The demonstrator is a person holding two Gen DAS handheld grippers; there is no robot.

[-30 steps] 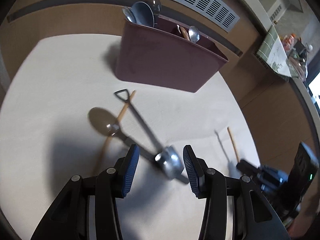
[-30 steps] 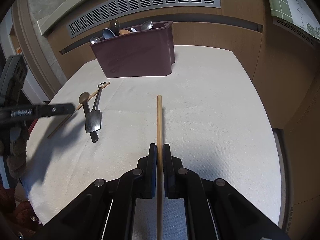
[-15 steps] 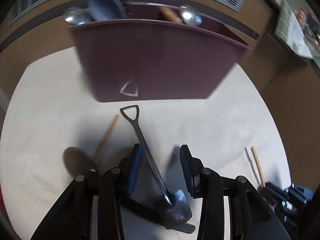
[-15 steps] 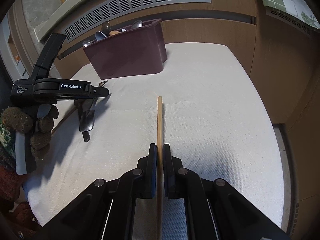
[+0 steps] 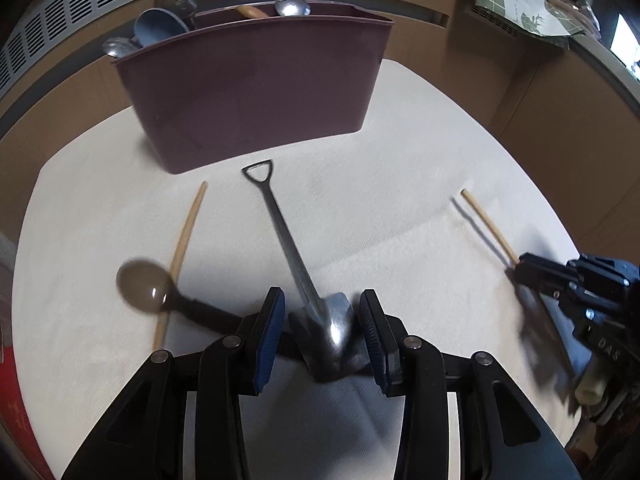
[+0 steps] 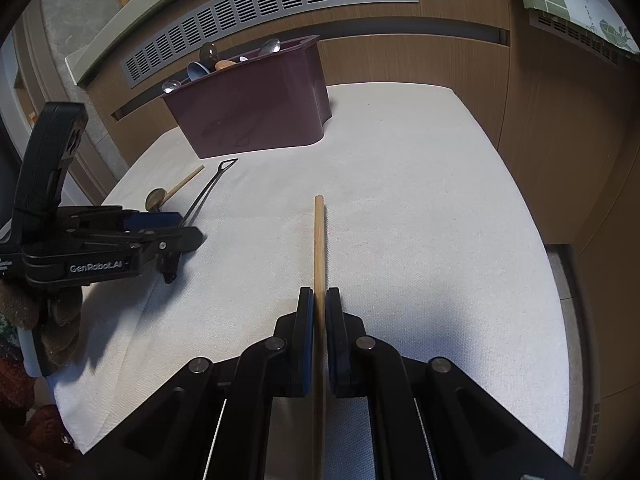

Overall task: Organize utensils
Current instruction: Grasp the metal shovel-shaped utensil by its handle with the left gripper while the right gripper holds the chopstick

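My left gripper (image 5: 322,332) straddles the shovel-shaped spoon (image 5: 326,322), jaws wide, having just narrowed; next, close; right gripper (image 6: 316,316) clamps a chopstick (image 6: 319,236).

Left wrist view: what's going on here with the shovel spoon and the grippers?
A person is sorting utensils with two handheld grippers. The left gripper straddles the bowl of the shovel-shaped metal spoon on the white cloth; its jaws have just been closing and do not visibly press on it yet. The right gripper is shut on a wooden chopstick. A brown spoon and a second chopstick lie beside it, in front of the maroon caddy that already holds spoons.
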